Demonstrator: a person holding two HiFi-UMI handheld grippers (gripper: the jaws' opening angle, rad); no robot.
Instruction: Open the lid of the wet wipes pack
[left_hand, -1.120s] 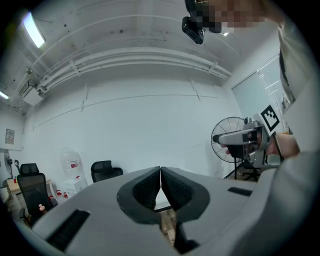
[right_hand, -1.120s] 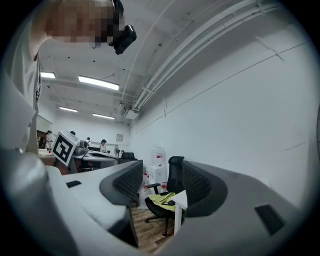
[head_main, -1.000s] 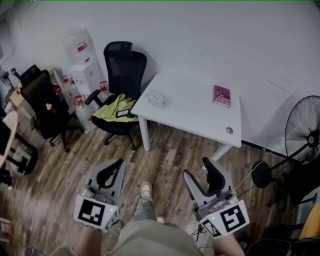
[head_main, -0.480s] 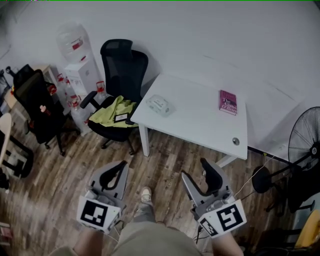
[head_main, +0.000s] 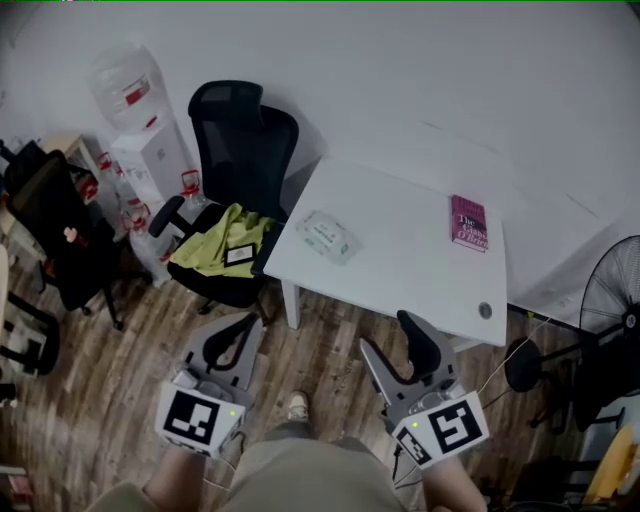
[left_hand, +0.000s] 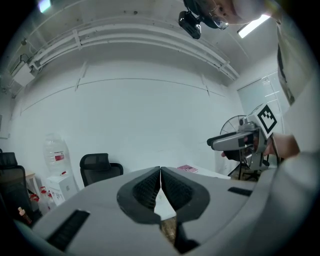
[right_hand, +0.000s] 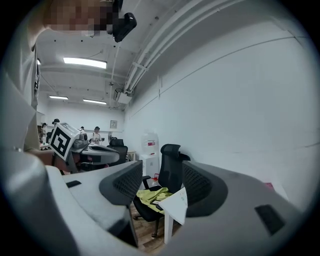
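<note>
Wet wipes pack (head_main: 328, 236), pink book (head_main: 469, 222) on white table (head_main: 400, 275); left tongs (head_main: 242, 322), right tongs (head_main: 386, 334) — off it

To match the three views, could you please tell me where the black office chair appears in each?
Head view: black office chair upper left.
Left gripper view: chair lower left.
Right gripper view: chair at centre.
Shared landmark: the water dispenser beside it.

On the white counter (head_main: 410, 260) at frame centre only the wet wipes pack (head_main: 328, 236) near its left end and a pink book (head_main: 469, 221) at its upper right lie, well apart, with bare surface between. A black office chair (head_main: 243, 150) draped in yellow-green cloth (head_main: 222, 235) crowds the counter's left edge and a fan (head_main: 612, 295) stands off its right end; wooden floor (head_main: 325, 325) runs open along its near side.
</note>
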